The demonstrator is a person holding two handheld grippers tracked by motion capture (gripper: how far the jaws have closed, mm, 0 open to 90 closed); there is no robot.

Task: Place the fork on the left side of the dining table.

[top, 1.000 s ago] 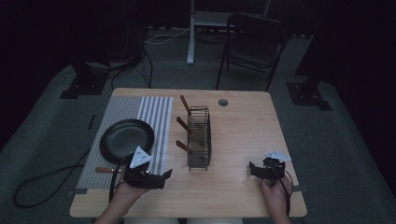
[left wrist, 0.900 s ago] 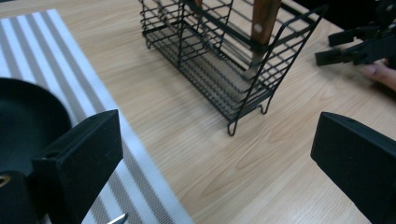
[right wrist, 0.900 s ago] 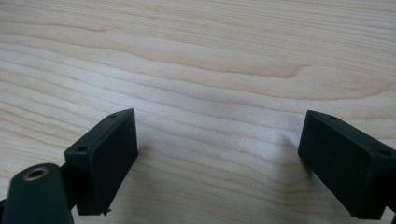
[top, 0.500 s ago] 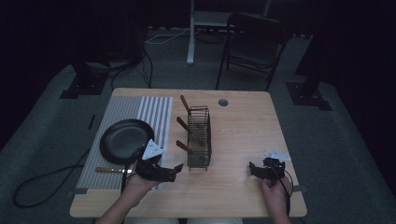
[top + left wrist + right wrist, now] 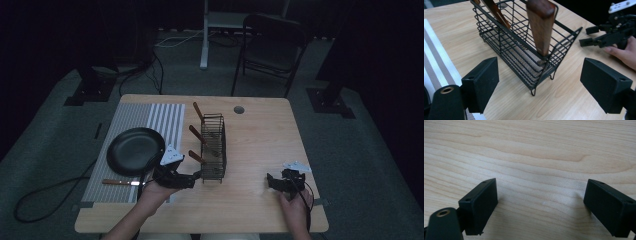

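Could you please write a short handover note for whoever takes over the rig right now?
Left claw: open, jaws just been closing, nothing between them, at the near end of the wire basket.
Right claw: open, empty, low over the table at the right.
Done: three wooden-handled utensils stand in the basket.
Left: probably the fourth utensil, lying on the striped mat by the frying pan.

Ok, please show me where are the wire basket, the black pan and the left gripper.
wire basket (image 5: 214,150), high view, on its side wall
black pan (image 5: 134,150), high view, middle of its dish
left gripper (image 5: 192,179), high view, between its open fingertips
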